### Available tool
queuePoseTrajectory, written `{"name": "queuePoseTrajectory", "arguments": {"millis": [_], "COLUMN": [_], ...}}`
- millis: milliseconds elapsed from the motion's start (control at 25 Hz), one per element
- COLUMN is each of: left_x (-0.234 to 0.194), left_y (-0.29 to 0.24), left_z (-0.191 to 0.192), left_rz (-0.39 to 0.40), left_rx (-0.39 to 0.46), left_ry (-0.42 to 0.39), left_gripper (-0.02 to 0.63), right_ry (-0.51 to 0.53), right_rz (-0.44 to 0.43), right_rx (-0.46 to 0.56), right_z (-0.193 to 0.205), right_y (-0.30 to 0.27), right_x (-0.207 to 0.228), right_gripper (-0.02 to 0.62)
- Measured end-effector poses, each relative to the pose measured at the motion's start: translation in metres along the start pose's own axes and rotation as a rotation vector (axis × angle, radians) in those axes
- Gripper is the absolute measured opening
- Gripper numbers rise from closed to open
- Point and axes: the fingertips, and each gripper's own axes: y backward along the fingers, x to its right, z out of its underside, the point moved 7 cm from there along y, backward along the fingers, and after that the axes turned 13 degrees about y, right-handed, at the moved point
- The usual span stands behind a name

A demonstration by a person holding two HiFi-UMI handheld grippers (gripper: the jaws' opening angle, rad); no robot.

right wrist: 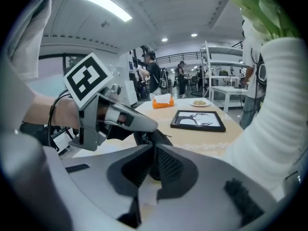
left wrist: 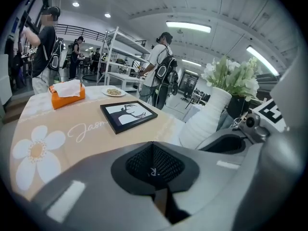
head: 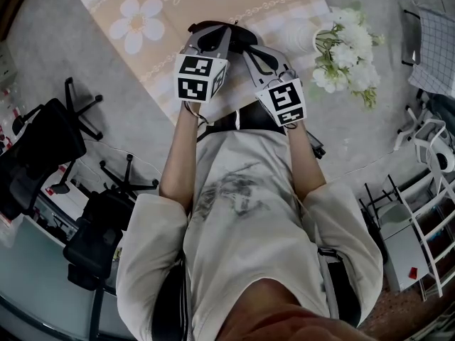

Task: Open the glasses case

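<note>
Glasses case (right wrist: 144, 139), black, lies on the tabletop (right wrist: 192, 137) just beyond my right gripper's (right wrist: 154, 150) fingers and under the left gripper's (left wrist: 154, 146) fingers. I find both pairs pressed together, gripping nothing.

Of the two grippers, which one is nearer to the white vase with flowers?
The right gripper: in the head view the white vase stands just to its right, while the left gripper is on its other side, farther away.
</note>
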Motion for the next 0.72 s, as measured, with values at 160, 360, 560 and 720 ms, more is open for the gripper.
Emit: {"name": "queuePoseTrajectory", "arguments": {"millis": [160,360,560,720], "left_x": [0.0,0.0,-0.005,-0.011], "left_y": [0.008,0.013,0.02,0.026], "left_z": [0.005,0.01,0.012,0.013], "left_rz": [0.001,-0.009,-0.025,-0.049], "left_rx": [0.004,0.017,0.028,0.043], "left_ry": [0.014,0.033,0.044,0.053], "left_gripper": [0.008,0.008,0.008,0.008], "right_ry": [-0.021,-0.037,-0.071,-0.043], "right_rz": [-0.003,-0.063,-0.092,-0.149], "right_rx": [0.01,-0.015,-0.002,-0.018], "right_z": [0.004,0.016,0.018,0.014], "right_y": [0.004,-0.002,-0.005,-0.005], "right_x": [0.008,0.008,0.007,-0.008], "right_gripper": [0.018,0.138,0.144,0.143]}}
